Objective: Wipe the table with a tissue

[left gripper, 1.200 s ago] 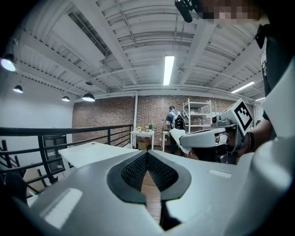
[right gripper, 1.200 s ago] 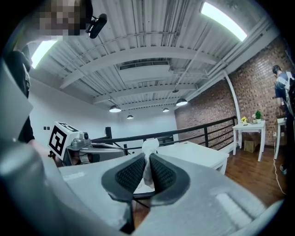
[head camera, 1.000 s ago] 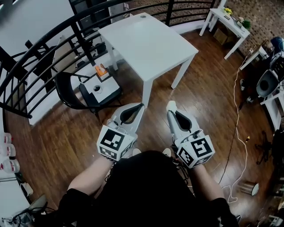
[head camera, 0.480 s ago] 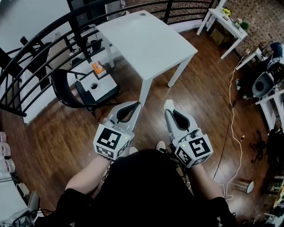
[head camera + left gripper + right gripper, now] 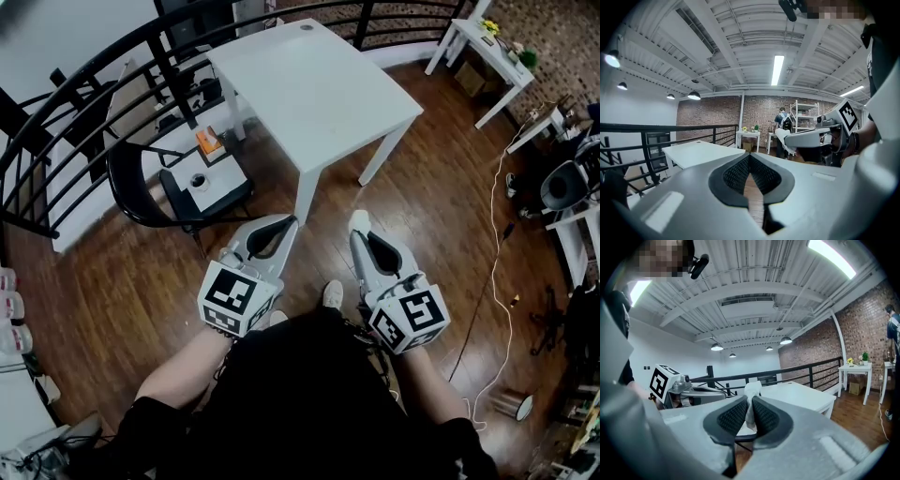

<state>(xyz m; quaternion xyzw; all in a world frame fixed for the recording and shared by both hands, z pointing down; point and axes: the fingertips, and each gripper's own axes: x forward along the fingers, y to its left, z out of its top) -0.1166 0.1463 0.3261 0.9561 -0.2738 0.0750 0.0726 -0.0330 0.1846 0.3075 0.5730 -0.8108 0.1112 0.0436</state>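
The white table (image 5: pixel 319 84) stands ahead of me on the wooden floor, its top bare. Both grippers hang low in front of my body, short of the table's near corner. My right gripper (image 5: pixel 360 225) is shut on a white tissue (image 5: pixel 361 217), which sticks up between the pads (image 5: pixel 752 392) in the right gripper view. My left gripper (image 5: pixel 292 222) is shut with nothing in it; its jaws meet at the tips (image 5: pixel 750 155). The table (image 5: pixel 801 394) shows behind the tissue, and the table (image 5: pixel 701 152) also lies left of the left jaws.
A black chair (image 5: pixel 141 187) left of the table carries a white tray and an orange box (image 5: pixel 211 143). A curved black railing (image 5: pixel 112 66) runs behind. Another white table (image 5: pixel 487 47) stands far right, a cable (image 5: pixel 497 253) trails on the floor, and a person (image 5: pixel 782 123) stands far off.
The grippers keep the same pose. The view has shifted a little toward the table, and a shoe now shows on the floor between the grippers.
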